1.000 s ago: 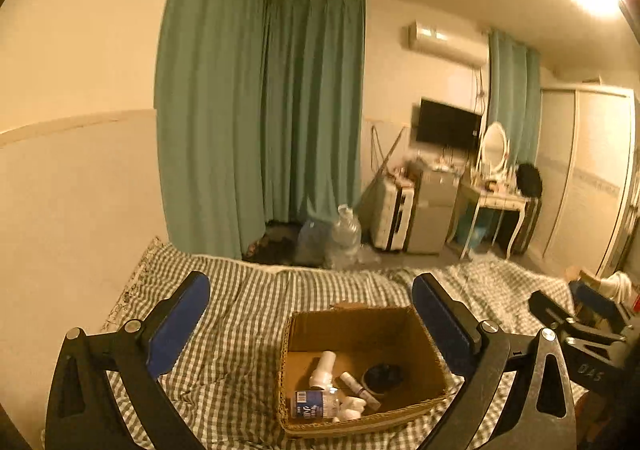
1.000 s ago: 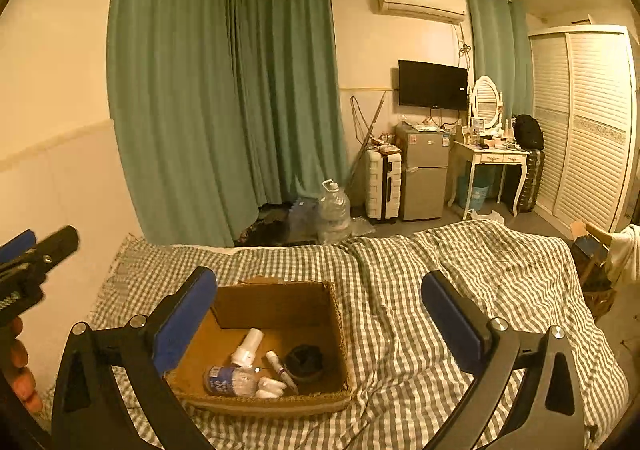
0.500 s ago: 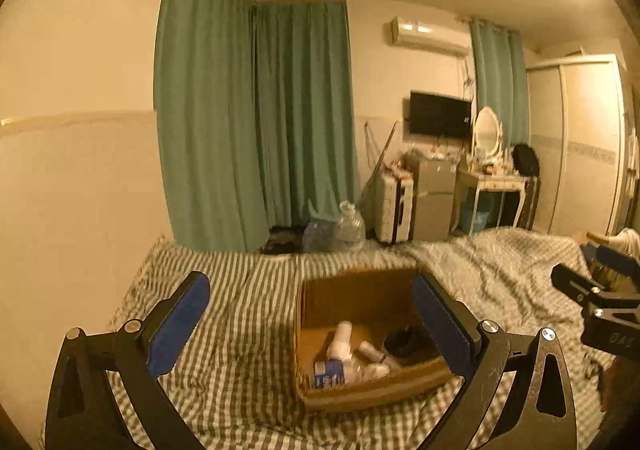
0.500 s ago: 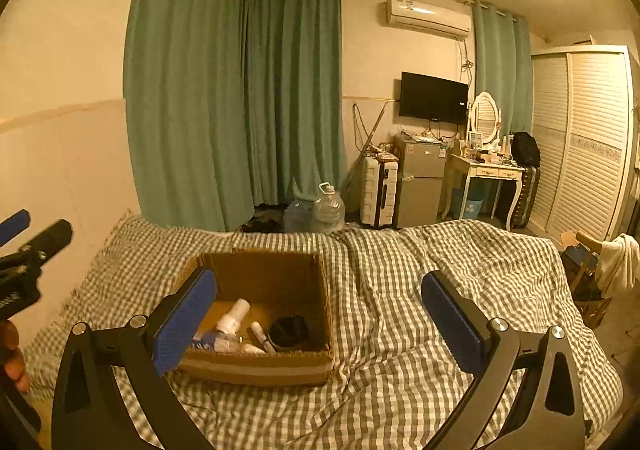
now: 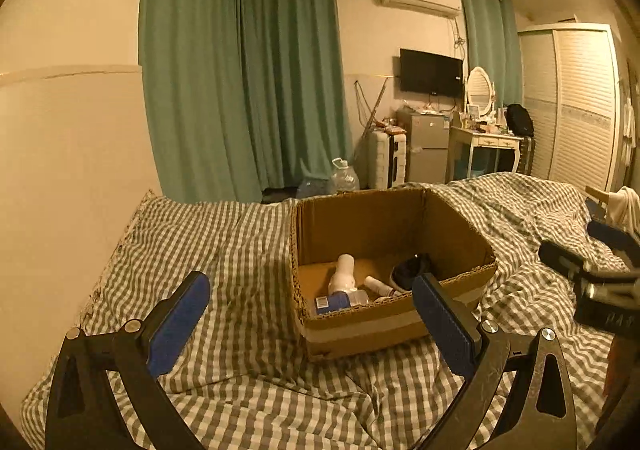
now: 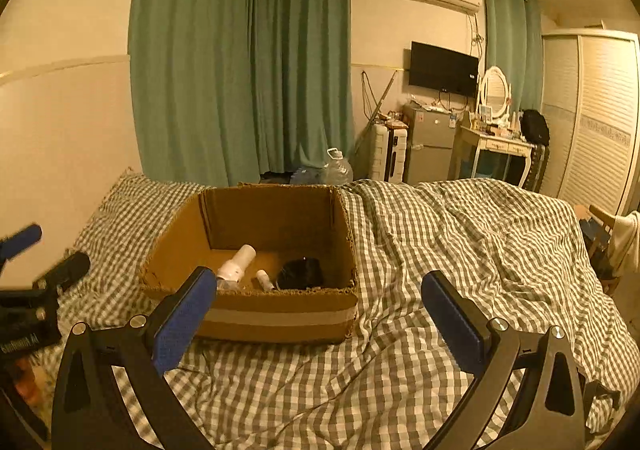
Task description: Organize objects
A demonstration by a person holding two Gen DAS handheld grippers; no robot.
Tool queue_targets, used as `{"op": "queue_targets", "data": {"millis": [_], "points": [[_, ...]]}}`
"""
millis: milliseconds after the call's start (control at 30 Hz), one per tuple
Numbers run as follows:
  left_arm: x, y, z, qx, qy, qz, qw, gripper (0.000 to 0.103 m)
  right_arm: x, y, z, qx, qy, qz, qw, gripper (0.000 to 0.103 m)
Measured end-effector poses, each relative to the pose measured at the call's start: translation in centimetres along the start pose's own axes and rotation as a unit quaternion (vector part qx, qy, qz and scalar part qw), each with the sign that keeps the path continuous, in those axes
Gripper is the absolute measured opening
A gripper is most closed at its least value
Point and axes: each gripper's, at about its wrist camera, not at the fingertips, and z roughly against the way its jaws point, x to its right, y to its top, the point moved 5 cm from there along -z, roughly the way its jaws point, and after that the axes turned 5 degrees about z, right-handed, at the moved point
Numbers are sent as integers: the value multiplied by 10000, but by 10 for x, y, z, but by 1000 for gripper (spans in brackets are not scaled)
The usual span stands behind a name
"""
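An open cardboard box [image 5: 400,324] [image 6: 276,320] sits on the checked bedspread. Inside lie a white bottle [image 5: 343,272] [image 6: 237,262], a small white tube [image 5: 378,285] [image 6: 265,279], a blue-labelled bottle [image 5: 334,302] and a round black object [image 5: 412,270] [image 6: 301,274]. My left gripper [image 5: 310,314] is open and empty, low in front of the box. My right gripper [image 6: 318,312] is open and empty, also just in front of the box. Each gripper shows at the edge of the other's view [image 5: 592,282] [image 6: 36,290].
The checked bedspread [image 6: 460,234] is rumpled to the right of the box. A cream wall [image 5: 60,169] borders the bed's left side. Beyond the bed's far edge stand green curtains [image 5: 260,89], a water jug [image 5: 343,175], a suitcase, a small fridge and a dressing table [image 6: 500,153].
Both grippers have come down and closer to the bed, so the box looks larger and is seen from a lower angle. Both stay open and empty. The box's contents have not moved.
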Motion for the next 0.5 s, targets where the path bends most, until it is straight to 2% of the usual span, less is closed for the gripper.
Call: {"op": "queue_targets", "data": {"millis": [300, 500], "points": [[6, -28, -12, -257, 57, 264, 9993, 103, 13, -23, -16, 14, -321, 194, 9993, 103], [12, -37, -17, -369, 75, 183, 9991, 103, 19, -30, -21, -81, -187, 86, 9998, 103]]}}
